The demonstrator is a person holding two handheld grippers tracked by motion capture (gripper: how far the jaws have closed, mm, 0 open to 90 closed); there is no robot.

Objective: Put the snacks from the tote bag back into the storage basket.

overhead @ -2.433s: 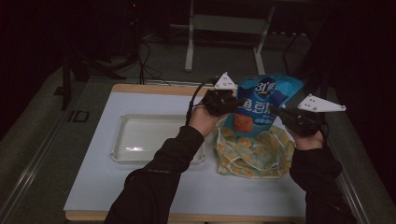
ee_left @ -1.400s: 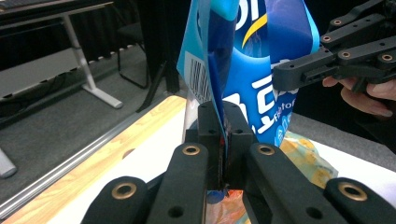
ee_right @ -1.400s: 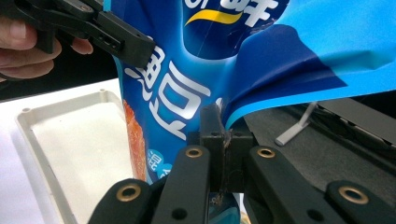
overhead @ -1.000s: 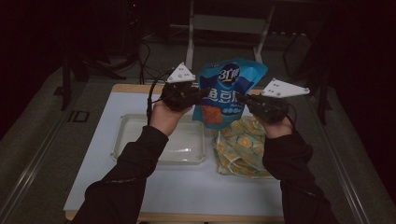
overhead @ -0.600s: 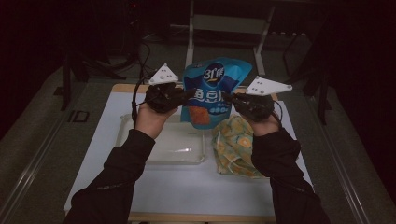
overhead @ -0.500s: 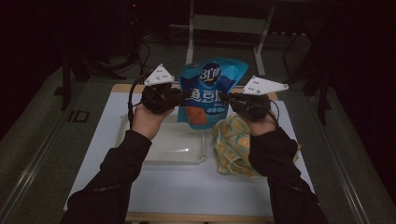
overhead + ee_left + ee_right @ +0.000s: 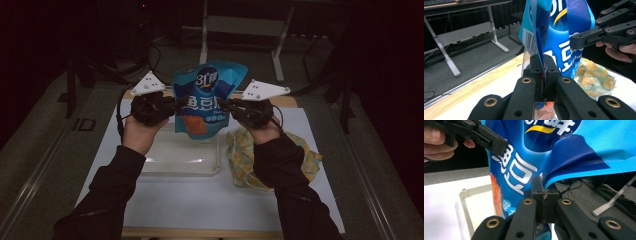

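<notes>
While both pairs of tongs are clamped tight, the left gripper (image 7: 176,102) pinches one side edge of the glossy blue snack bag (image 7: 206,97) and the right gripper (image 7: 224,103) pinches the other, holding it upright in the air above the clear plastic tray (image 7: 180,162).

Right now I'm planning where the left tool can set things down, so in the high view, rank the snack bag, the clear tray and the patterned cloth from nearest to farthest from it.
1. Snack bag: pinched in the left tool, at its inner side.
2. Clear tray: on the table just below the tool.
3. Patterned cloth: farther off, right of the tray, under the other forearm.
</notes>
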